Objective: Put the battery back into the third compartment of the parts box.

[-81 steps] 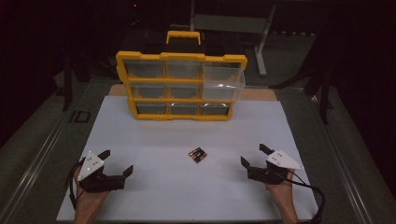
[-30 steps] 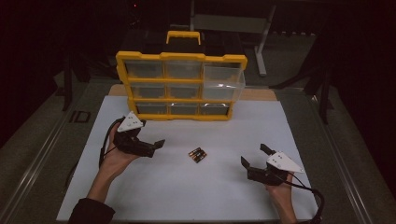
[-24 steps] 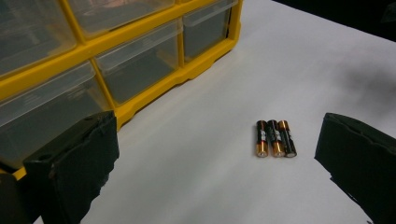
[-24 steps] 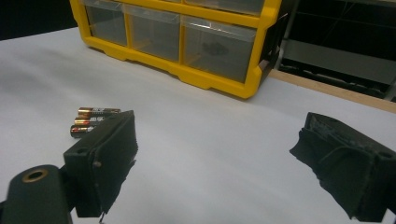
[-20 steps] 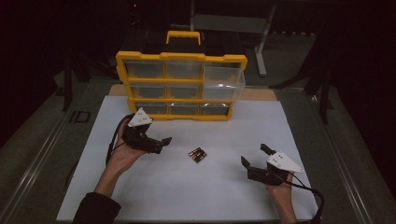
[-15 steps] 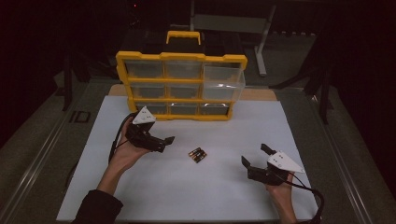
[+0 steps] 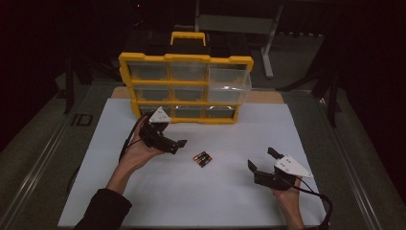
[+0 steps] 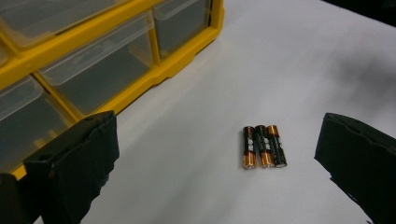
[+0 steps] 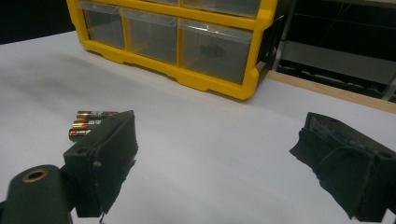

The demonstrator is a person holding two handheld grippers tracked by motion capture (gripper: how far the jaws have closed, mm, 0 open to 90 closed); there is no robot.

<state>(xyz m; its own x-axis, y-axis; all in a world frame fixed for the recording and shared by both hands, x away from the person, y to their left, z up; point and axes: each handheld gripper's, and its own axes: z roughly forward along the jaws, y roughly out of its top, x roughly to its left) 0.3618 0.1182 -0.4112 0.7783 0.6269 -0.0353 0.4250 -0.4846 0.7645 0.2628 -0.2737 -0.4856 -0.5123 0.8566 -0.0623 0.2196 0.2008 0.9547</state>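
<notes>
Three black-and-copper batteries [image 7: 203, 158] lie side by side on the white tabletop [image 7: 191, 201], in front of a yellow drawer cabinet [image 7: 186, 58]. My left gripper [image 7: 172, 143] hovers just left of the batteries, open, with nothing between its jaws. In the left gripper view the batteries [image 8: 263, 146] lie ahead, between the two spread jaws of the left gripper [image 8: 219, 154]. My right gripper [image 7: 261, 159] rests open near the front right of the table, well right of the batteries. In the right gripper view its left jaw partly hides the batteries [image 9: 91, 123].
The cabinet's clear drawers [image 8: 93, 74] are shut except the top right drawer [image 7: 229, 84], which is pulled out. The cabinet [image 9: 224, 88] stands at the table's far edge. A metal rail [image 7: 33, 172] runs along the left side. A dark stand [image 7: 268, 52] is behind.
My left gripper has travelled from the front left corner forward and right, ending close to the batteries. The right gripper and the batteries have stayed put.
</notes>
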